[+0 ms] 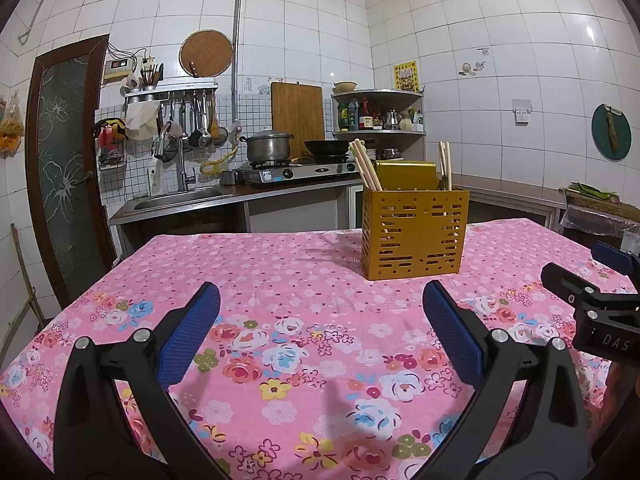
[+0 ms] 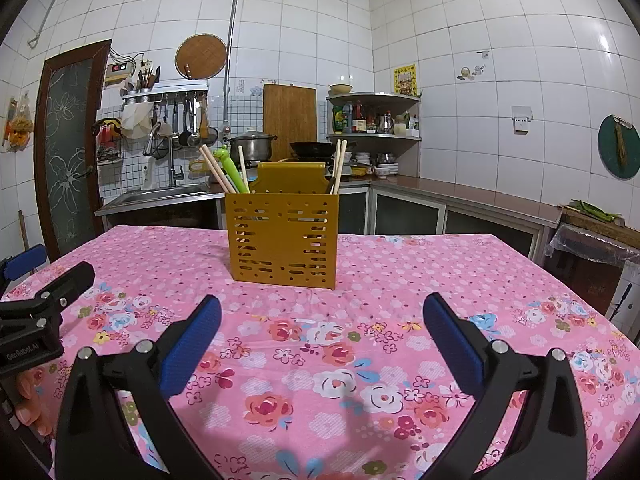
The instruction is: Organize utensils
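Both the left claw [image 1: 320, 332] and the right claw [image 2: 322, 340] hang released, empty, above the floral tabletop [image 2: 400, 280], facing the yellow utensil caddy [image 2: 282, 240] holding chopsticks [image 2: 216, 172].

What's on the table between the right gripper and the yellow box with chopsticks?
Nothing. In the right wrist view only bare pink flowered tablecloth lies between the open right gripper and the yellow box.

The surface [image 2: 400, 264] wears soft, matt floral cloth. On it a holder [image 2: 282, 240] looks like smooth mustard plastic, holding pale wooden chopsticks [image 2: 214, 170]. Gripper pads [image 2: 192, 344] are rough-textured blue on matt black plastic. Far wall tiles [image 2: 460, 40] are glossy.
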### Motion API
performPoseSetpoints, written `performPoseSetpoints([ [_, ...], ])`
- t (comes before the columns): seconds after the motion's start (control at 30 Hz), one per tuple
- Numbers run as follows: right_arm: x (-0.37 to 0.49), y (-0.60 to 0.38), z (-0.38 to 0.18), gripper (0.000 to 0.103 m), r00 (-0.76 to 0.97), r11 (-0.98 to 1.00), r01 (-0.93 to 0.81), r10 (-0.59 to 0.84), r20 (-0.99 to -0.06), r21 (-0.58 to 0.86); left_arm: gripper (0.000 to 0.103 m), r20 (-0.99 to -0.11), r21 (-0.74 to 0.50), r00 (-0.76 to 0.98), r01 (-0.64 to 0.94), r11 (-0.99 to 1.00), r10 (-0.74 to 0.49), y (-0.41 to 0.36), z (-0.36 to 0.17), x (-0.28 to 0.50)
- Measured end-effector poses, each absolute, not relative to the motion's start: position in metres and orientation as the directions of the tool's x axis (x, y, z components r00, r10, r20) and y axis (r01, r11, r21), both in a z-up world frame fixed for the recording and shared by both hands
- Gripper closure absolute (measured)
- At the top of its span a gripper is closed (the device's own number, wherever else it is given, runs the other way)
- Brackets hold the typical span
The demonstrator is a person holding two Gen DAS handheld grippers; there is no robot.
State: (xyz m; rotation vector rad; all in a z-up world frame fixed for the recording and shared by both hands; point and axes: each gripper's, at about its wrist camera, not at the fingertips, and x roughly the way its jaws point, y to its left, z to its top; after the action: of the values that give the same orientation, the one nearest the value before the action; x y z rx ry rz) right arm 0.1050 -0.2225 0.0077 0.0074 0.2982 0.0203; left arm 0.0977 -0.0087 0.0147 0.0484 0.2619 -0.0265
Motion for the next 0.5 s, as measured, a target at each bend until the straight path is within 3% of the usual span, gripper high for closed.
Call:
performPoseSetpoints([
  [0.5, 0.1048, -0.2225, 0.0075, 0.004, 0.956, 1.0, -0.019, 0.021, -0.293, 0.01, 0.005, -0.254, 0.048, 0.967, 0.034, 0.998, -0.021, -0.0086, 0.0169, 0.0961],
])
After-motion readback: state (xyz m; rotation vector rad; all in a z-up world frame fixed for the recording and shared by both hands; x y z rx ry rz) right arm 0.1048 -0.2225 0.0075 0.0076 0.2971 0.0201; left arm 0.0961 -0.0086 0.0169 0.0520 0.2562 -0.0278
